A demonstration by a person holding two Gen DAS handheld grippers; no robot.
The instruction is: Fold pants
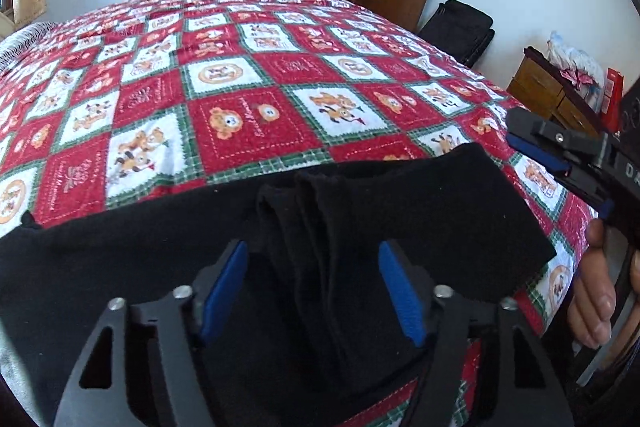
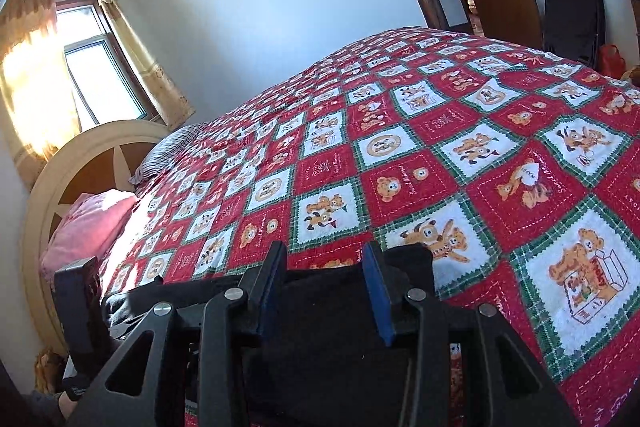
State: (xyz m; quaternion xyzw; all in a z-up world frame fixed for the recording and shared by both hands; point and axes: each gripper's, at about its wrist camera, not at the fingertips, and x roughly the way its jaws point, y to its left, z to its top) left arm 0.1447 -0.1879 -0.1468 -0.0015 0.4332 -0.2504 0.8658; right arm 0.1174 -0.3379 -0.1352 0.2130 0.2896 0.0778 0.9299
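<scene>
The black pants (image 1: 360,211) lie folded in a band along the near edge of the bed (image 1: 248,95), on its red, white and green bear-print quilt.

The left wrist view shows a bunched ridge of the pants running up between the blue pads (image 1: 224,291) of the left claw (image 1: 314,291). Its jaws stand partly open, the pads clear of the cloth on both sides, gripping nothing. This view alone shows the right claw (image 1: 520,143) from outside, beyond the right end of the pants, with a hand (image 1: 592,291) on its handle. It also shows a wooden cabinet (image 1: 548,95) past the bed's right side.

The right wrist view shows the right claw (image 2: 324,291) partly open above the pants (image 2: 328,327); whether its pads touch the cloth is hard to say, though nothing looks gripped. Only here appear the headboard (image 2: 60,187), a pink pillow (image 2: 88,227) and the curtained window (image 2: 100,75), all beyond the bed's left end.
</scene>
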